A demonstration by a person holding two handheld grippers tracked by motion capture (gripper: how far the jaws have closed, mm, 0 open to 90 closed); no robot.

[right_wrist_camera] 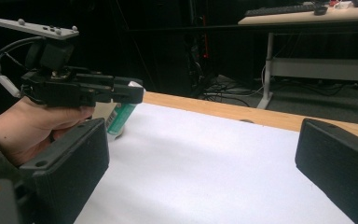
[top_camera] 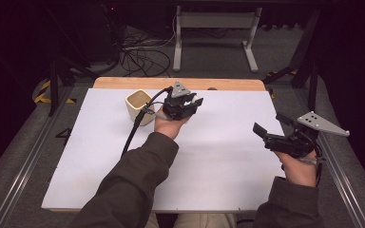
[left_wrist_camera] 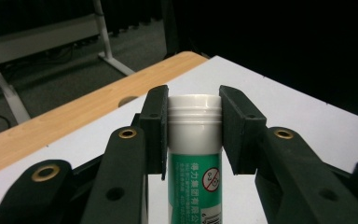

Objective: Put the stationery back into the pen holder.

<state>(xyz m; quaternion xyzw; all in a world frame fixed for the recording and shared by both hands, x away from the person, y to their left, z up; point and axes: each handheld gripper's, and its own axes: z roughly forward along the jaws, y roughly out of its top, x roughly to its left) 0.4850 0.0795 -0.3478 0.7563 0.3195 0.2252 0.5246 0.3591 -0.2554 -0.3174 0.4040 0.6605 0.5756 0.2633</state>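
Holding a green-and-white tube (left_wrist_camera: 194,154) by its white cap end, the left gripper (top_camera: 183,102) has its jaws closed snugly on either side just under the cap's ribbed rim. In the right gripper view the tube hangs tilted from those jaws, its lower end near or perhaps resting on the white table top (top_camera: 218,156); the angle is too poor to say which. A cream cup (top_camera: 139,105) stands just beside the left gripper, on its left in the high view, open mouth up.

The right gripper (top_camera: 278,133) waits well apart on the right side of the table, jaws spread wide with nothing between them.

The step in hand looks like the carry: the tube is gripped and ready to go somewhere, most likely into the cup. The next move would call for bringing the tube's lower end over the cup's mouth, straightening it toward upright so it clears the rim, lowering it, and only then easing the jaws apart.
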